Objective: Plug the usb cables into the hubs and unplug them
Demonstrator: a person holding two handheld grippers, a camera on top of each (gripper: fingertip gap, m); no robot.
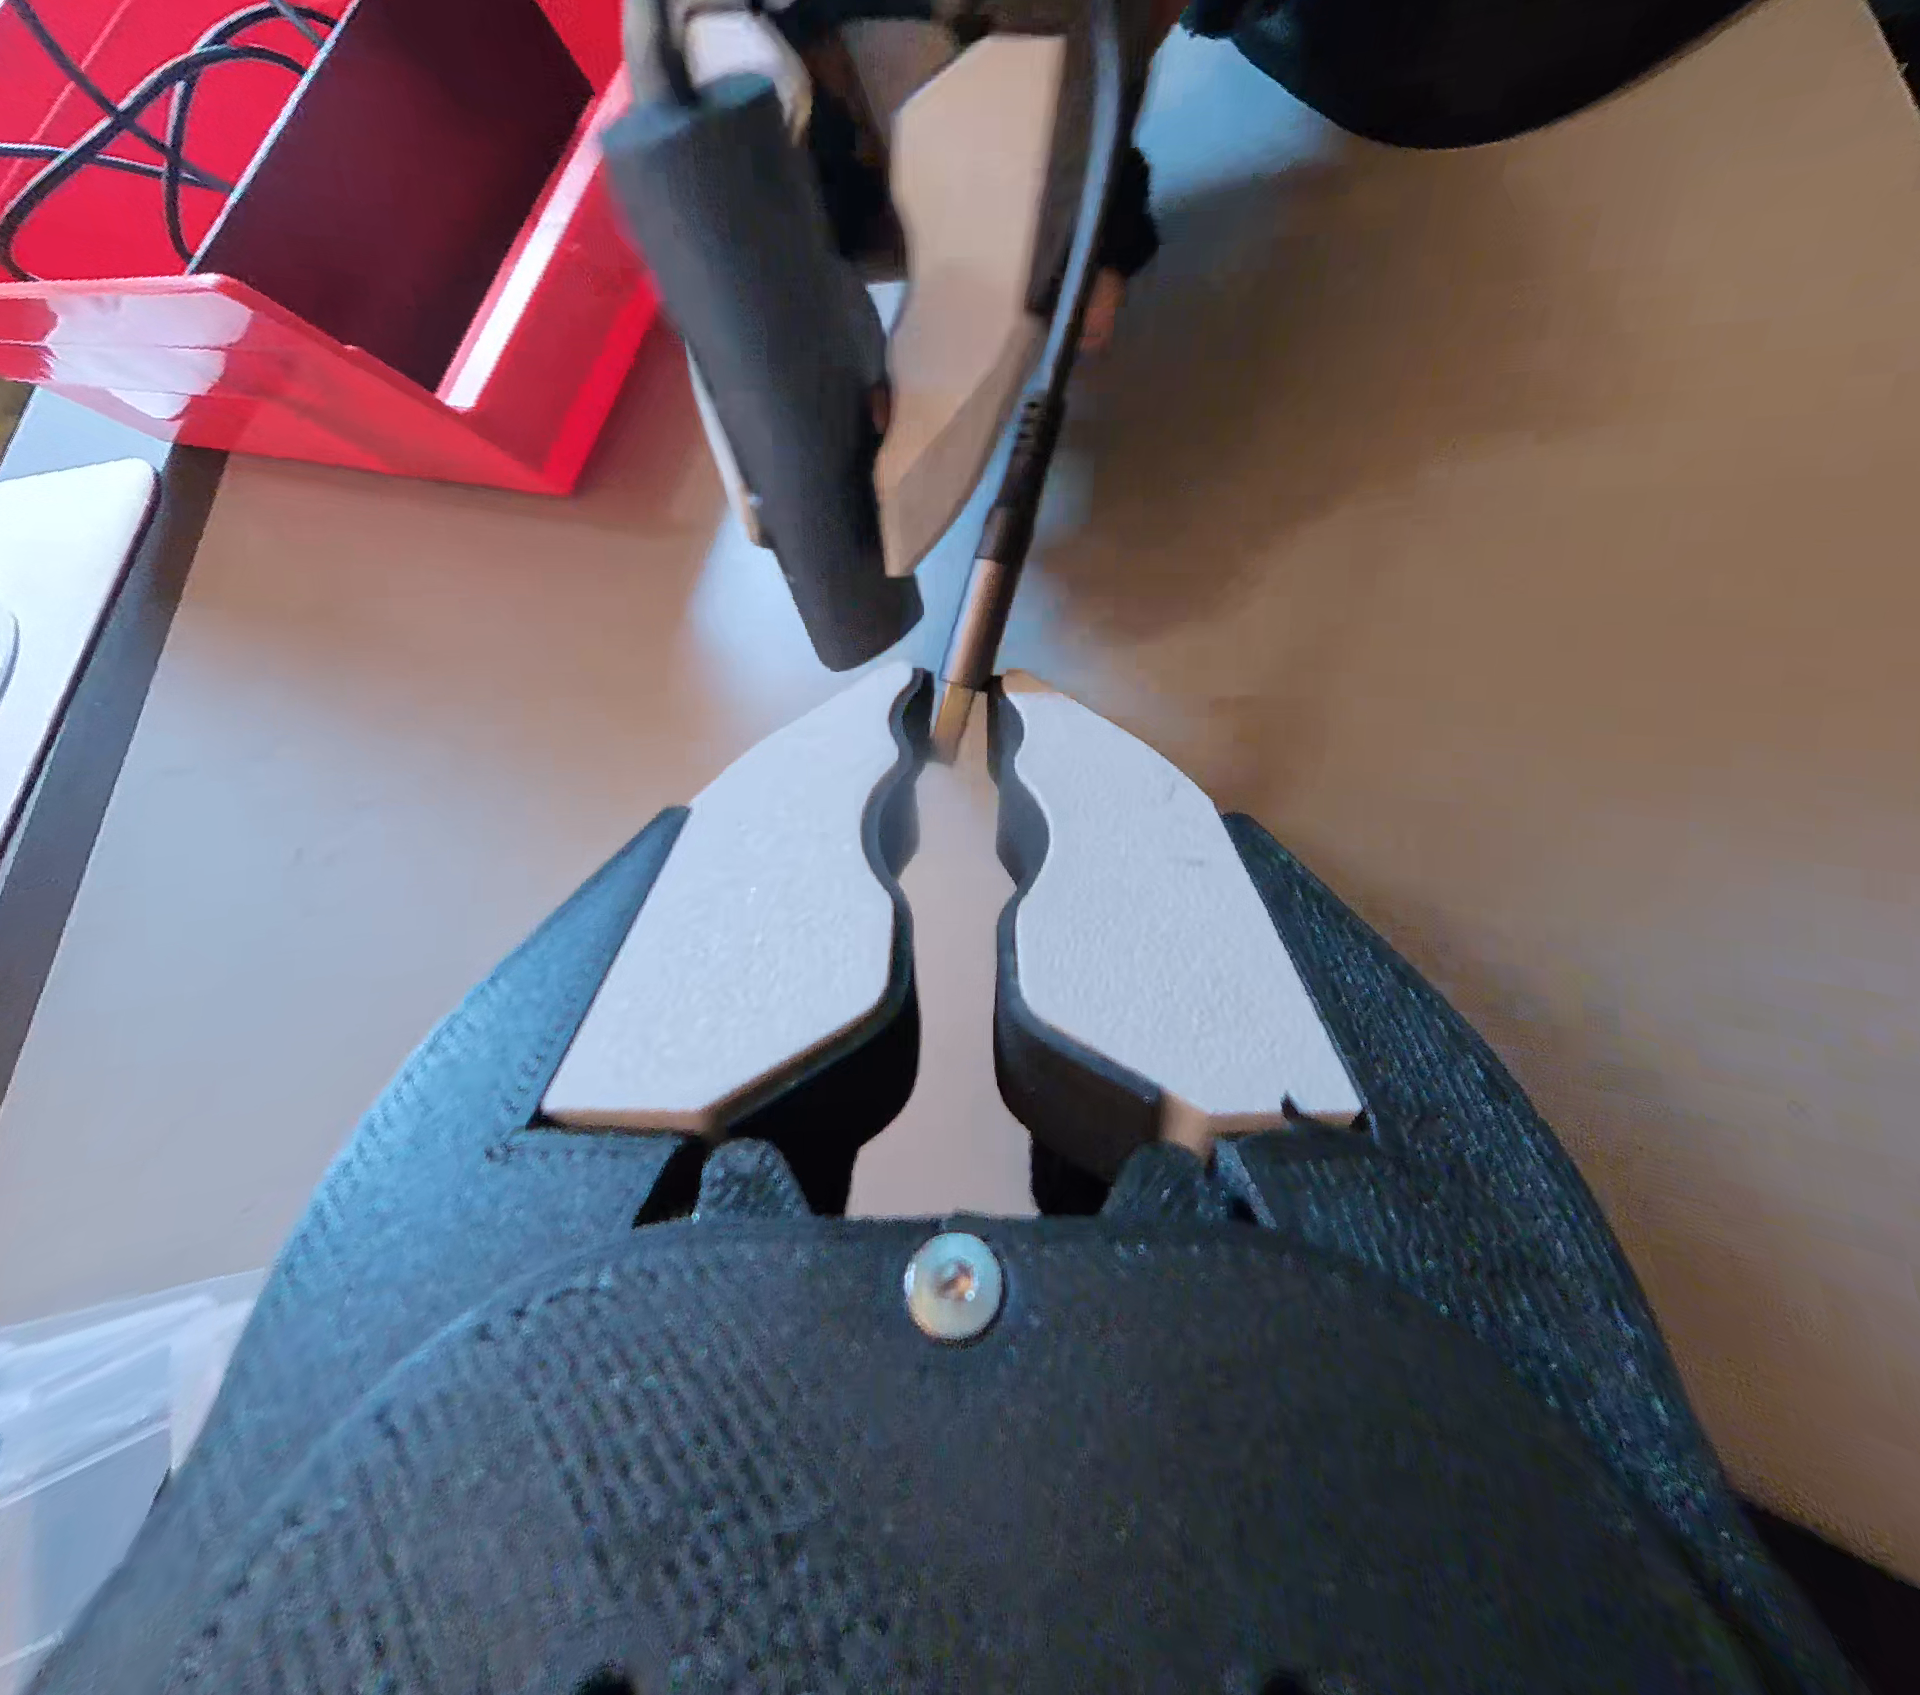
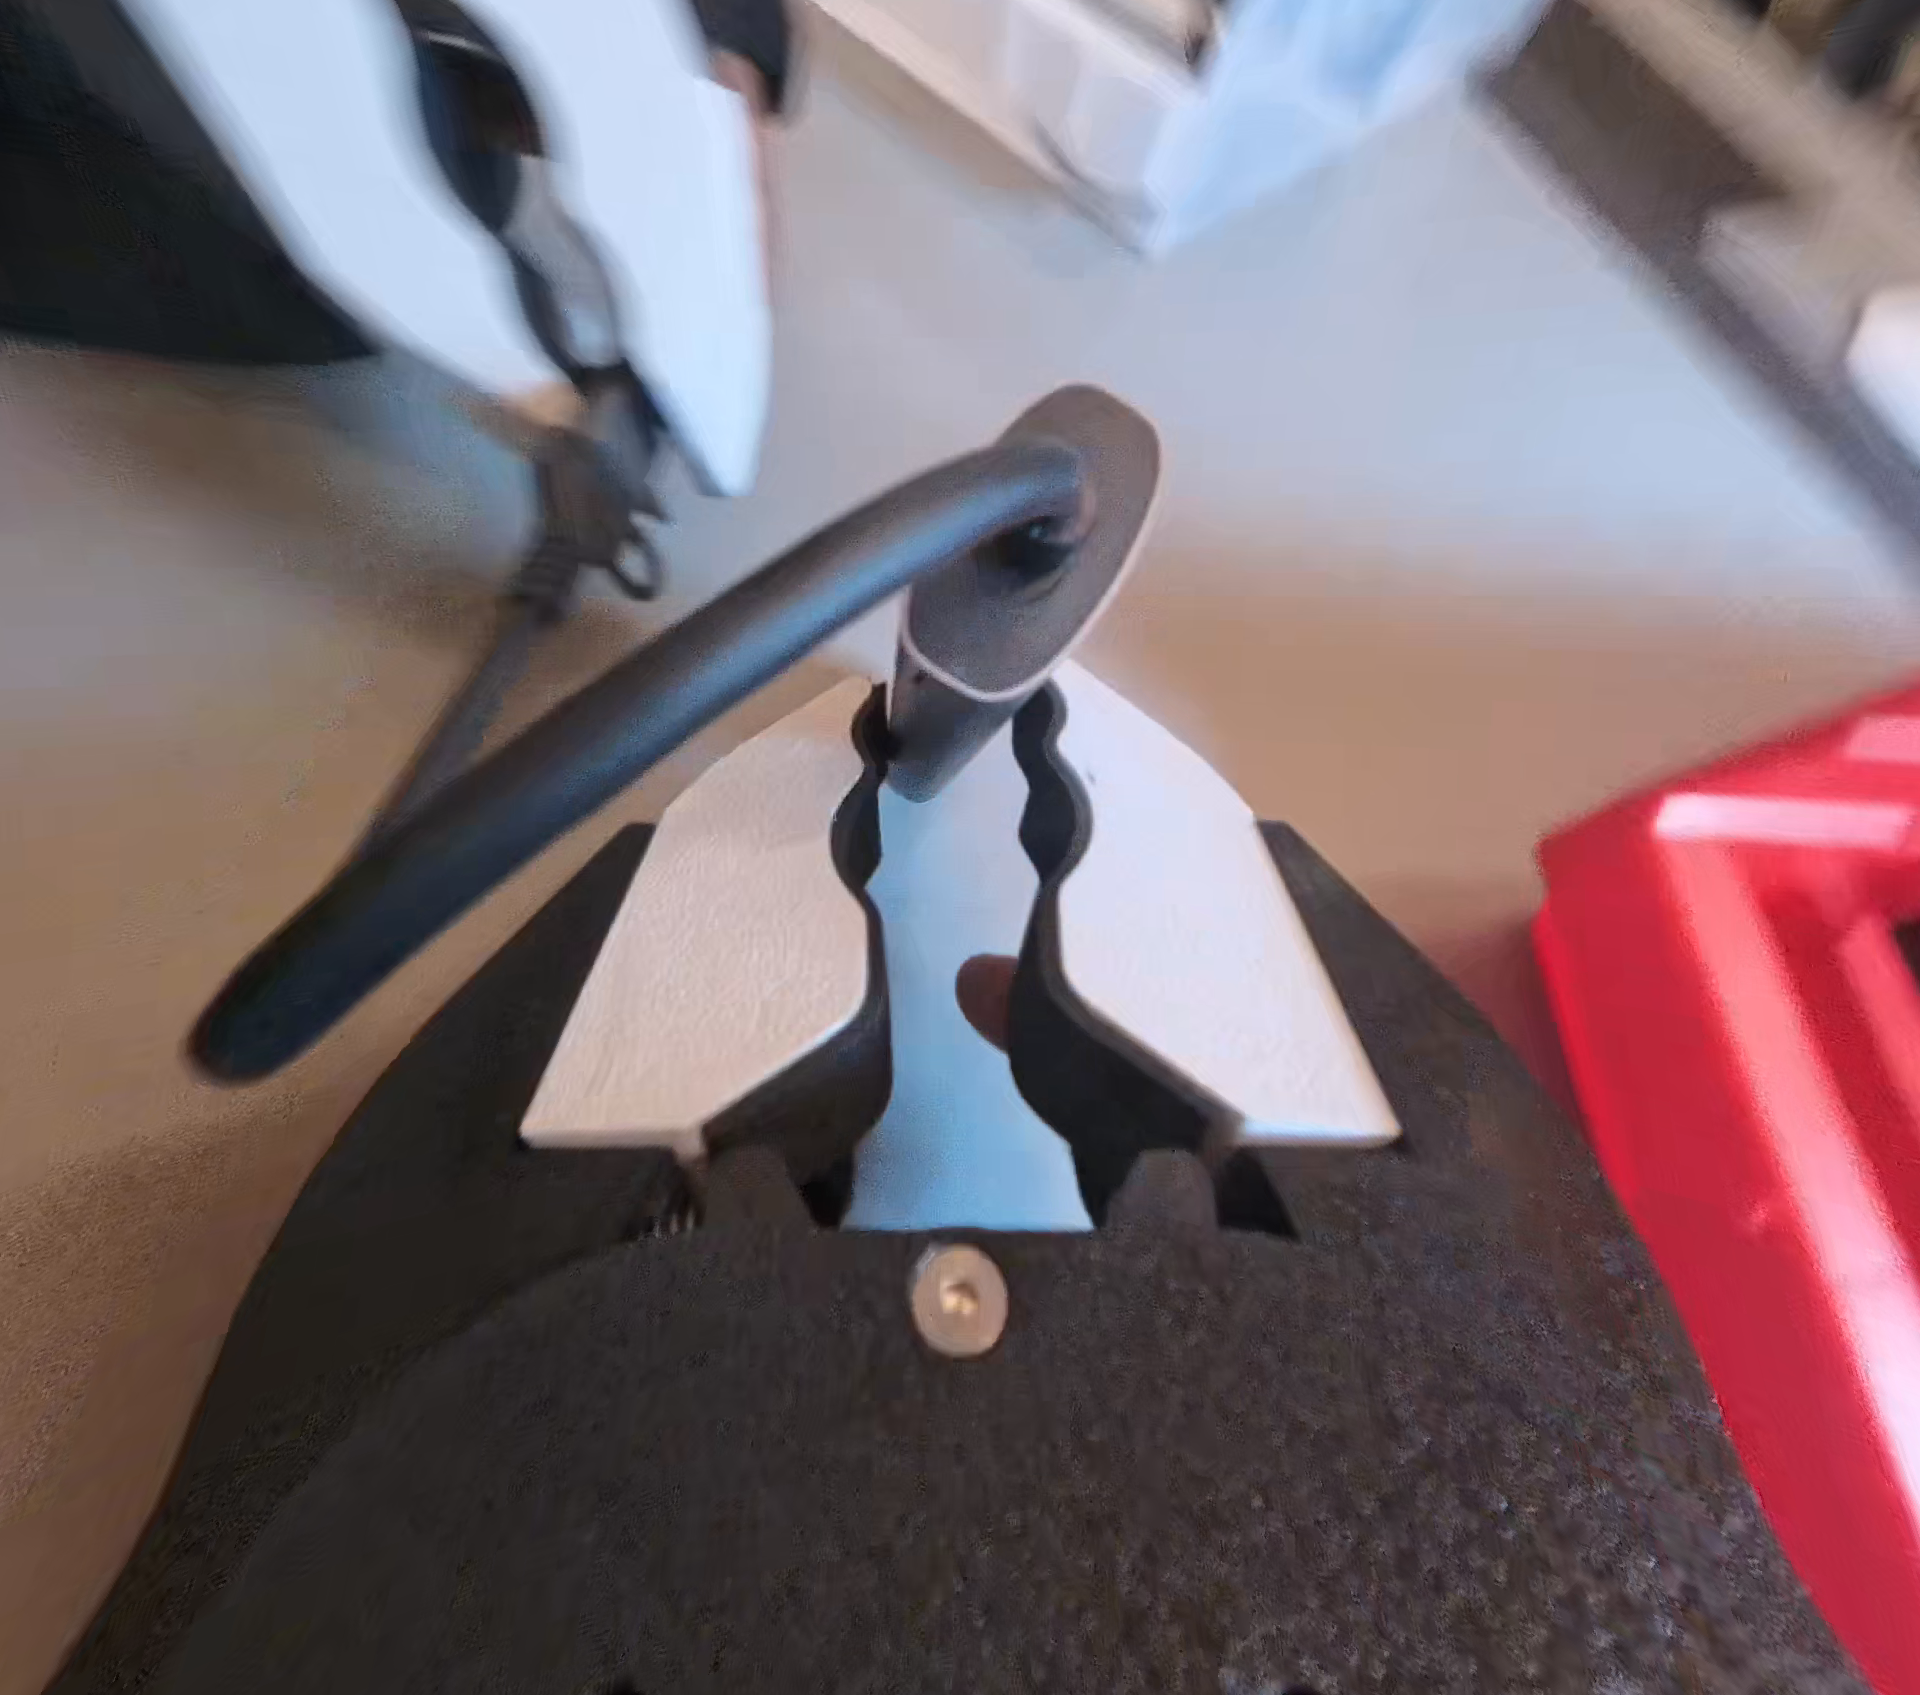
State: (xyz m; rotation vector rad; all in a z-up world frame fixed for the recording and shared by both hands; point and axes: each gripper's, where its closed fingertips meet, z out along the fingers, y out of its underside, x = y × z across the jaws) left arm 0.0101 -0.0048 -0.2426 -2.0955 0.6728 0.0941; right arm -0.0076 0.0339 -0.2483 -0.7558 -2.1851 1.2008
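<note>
The left gripper [image 1: 961, 695] pinches the metal tip of the USB plug [image 1: 982, 606] between its very fingertips, jaws drawn narrow onto it, probably so the connector stays straight and exposed for aligning. The plug's cable [image 1: 1096, 191] arcs up and back over the right gripper [image 1: 831, 502], which hangs just above the plug in the left wrist view. That gripper is clamped narrowly on the slim grey hub [image 2: 997, 606], held end-on with its own dark lead [image 2: 582, 731] looping off to one side; gripping the hub near its end likely leaves the port face free. Whether plug and hub are touching cannot be told, and the blur in the right wrist view hides the port. Taking the hub as landmark, the tan tabletop [image 1: 1455, 710] lies open below and beside it, giving room to swing either tool. The red bin [image 1: 343, 211], with spare black cables [image 1: 156, 128] inside, stands off to the hub's side, well apart, and the table's dark edge [image 1: 94, 710] runs beyond that.
</note>
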